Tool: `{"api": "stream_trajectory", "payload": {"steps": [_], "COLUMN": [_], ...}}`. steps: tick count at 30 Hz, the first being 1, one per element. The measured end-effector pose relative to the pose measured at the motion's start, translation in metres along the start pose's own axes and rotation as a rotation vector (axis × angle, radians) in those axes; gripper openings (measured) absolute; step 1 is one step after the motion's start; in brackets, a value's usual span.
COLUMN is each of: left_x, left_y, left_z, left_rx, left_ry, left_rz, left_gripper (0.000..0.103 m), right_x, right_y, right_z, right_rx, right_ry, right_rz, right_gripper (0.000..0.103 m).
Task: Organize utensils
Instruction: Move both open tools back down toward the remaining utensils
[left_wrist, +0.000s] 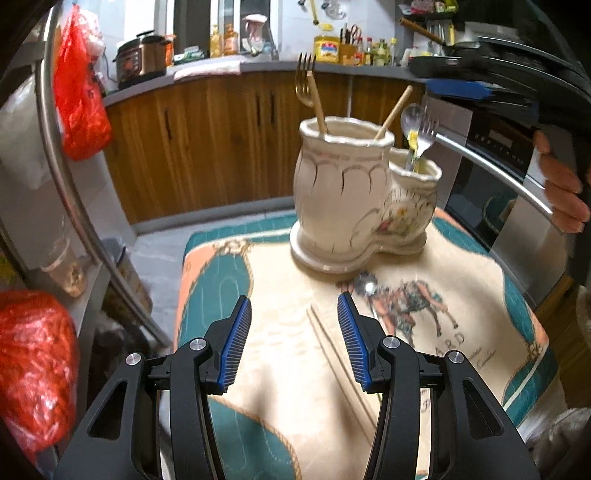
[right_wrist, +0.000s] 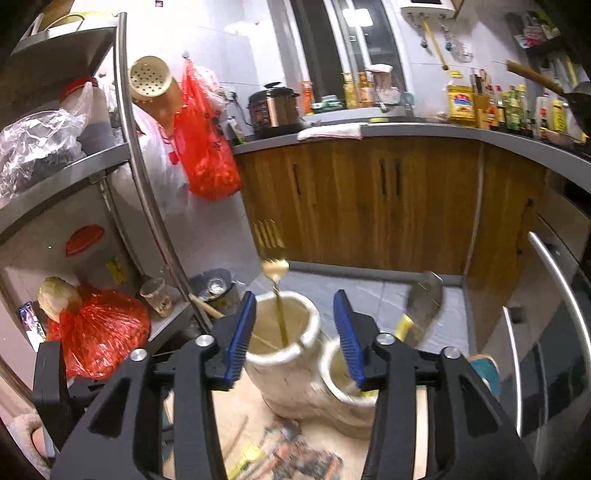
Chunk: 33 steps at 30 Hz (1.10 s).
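Note:
A cream two-pot ceramic utensil holder stands on a patterned cloth. Its big pot holds gold forks and a wooden stick; the small pot holds a spoon and a silver fork. A small metal utensil and thin chopsticks lie on the cloth. My left gripper is open and empty, low over the cloth before the holder. My right gripper is open and empty, above the holder, near a gold fork and a yellow-handled utensil.
A metal shelf rack with red plastic bags stands at the left. Wooden cabinets and a crowded counter are behind. An oven with a steel handle is at the right. Utensils lie on the cloth below.

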<state>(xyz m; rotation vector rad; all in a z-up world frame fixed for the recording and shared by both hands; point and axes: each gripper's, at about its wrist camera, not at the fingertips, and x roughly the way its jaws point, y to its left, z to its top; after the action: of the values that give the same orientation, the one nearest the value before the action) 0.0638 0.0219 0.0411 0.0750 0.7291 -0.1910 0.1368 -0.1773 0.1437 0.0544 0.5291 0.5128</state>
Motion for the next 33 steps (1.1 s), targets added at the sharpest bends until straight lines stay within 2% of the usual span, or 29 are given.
{"api": "stream_trajectory", "payload": {"steps": [7,11,16,21,24,33], "left_x": [0.011,0.024,0.039,0.043,0.047,0.058], "left_y": [-0.006,-0.006,-0.010,-0.018,-0.023,-0.028], "left_z": [-0.019,-0.028,-0.037,-0.039,-0.040,-0.036], "left_rx": [-0.006,-0.044,-0.074,-0.091,-0.080,-0.064], "left_ry": [0.083,0.142,0.211,0.233,0.245,0.257], "left_rz": [0.025,0.015,0.008,-0.032,-0.030,-0.014], "left_gripper": [0.050,0.050,0.040,0.027,0.019,0.016], "right_x": [-0.023,-0.017,0.005,0.022,0.027,0.038], "right_y": [-0.009,-0.009,-0.001,0.003,0.007,0.010], "right_z": [-0.046,-0.075,-0.108,-0.131,-0.141,-0.153], "right_rx": [0.019,0.030,0.000,0.009,0.002,0.012], "right_ry": [0.036,0.106,0.191,0.265,0.294,0.354], "right_rz": [-0.038,-0.039,-0.066,-0.051,-0.038,-0.008], "right_gripper": [0.052,0.052,0.052,0.042,0.036,0.034]}}
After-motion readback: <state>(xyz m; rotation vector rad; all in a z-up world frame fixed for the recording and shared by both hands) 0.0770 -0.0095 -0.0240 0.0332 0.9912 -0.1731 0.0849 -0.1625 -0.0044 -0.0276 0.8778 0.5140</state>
